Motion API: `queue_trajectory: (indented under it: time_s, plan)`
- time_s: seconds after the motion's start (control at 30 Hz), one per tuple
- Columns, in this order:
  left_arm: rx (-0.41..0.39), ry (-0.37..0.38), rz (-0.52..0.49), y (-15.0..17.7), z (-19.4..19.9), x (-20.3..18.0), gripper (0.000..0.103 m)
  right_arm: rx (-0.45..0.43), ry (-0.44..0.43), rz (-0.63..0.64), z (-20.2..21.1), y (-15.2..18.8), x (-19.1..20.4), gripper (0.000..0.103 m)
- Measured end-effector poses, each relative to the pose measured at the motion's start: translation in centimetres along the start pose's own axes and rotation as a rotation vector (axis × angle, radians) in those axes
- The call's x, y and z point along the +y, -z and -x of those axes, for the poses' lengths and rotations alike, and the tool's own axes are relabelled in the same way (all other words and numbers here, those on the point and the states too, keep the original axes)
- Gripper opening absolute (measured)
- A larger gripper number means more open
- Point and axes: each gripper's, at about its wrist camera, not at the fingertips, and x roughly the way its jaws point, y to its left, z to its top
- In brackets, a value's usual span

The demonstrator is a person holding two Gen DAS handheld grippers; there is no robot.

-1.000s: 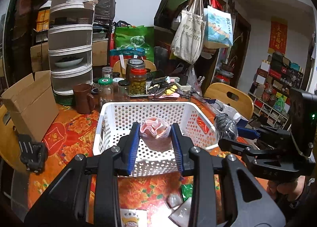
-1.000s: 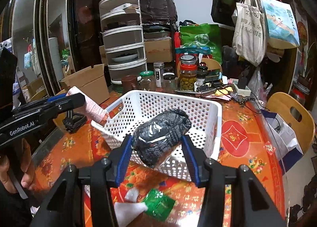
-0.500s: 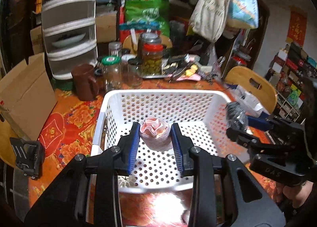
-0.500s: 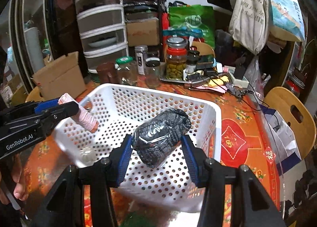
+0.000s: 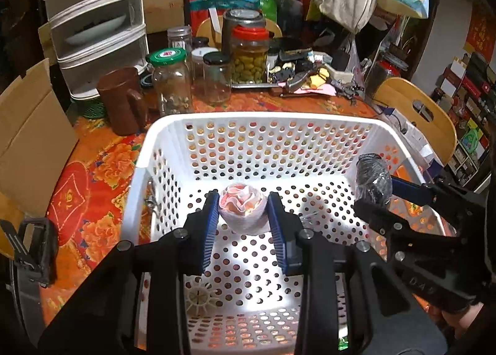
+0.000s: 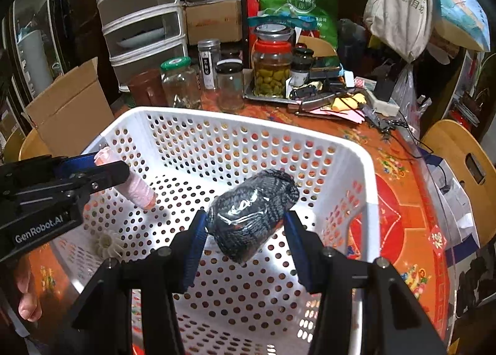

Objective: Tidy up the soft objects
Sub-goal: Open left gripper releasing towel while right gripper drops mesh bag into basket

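A white perforated basket (image 5: 257, 121) (image 6: 235, 121) stands on the orange flowered table. My left gripper (image 5: 243, 215) is shut on a rolled pink cloth (image 5: 243, 211) and holds it inside the basket above its floor; the roll also shows in the right wrist view (image 6: 139, 189). My right gripper (image 6: 248, 228) is shut on a dark grey rolled cloth in clear wrap (image 6: 251, 215), held over the basket's right side; it also shows in the left wrist view (image 5: 372, 181).
Glass jars (image 5: 172, 82), a brown mug (image 5: 124, 101) and a tray of clutter (image 5: 297, 76) stand behind the basket. A cardboard box (image 5: 28, 138) is at the left, a wooden chair (image 5: 418, 116) at the right. A small white fan-shaped part (image 6: 107, 243) lies in the basket.
Both grippers have moved forward and down, from in front of the basket to inside it, each still holding its rolled cloth.
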Motion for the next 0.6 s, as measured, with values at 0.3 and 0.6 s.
queue_trajectory:
  time_s: [0.3,0.6]
  plan:
    - [0.038,0.003,-0.004,0.1,-2.1,-0.4,0.030,0.022,-0.004,-0.009,-1.1,0.0,-0.3,0.050]
    - [0.011,0.021,0.025,0.2,-1.7,0.2,0.047,0.032,-0.040,-0.042,-1.5,0.2,-0.7,0.053]
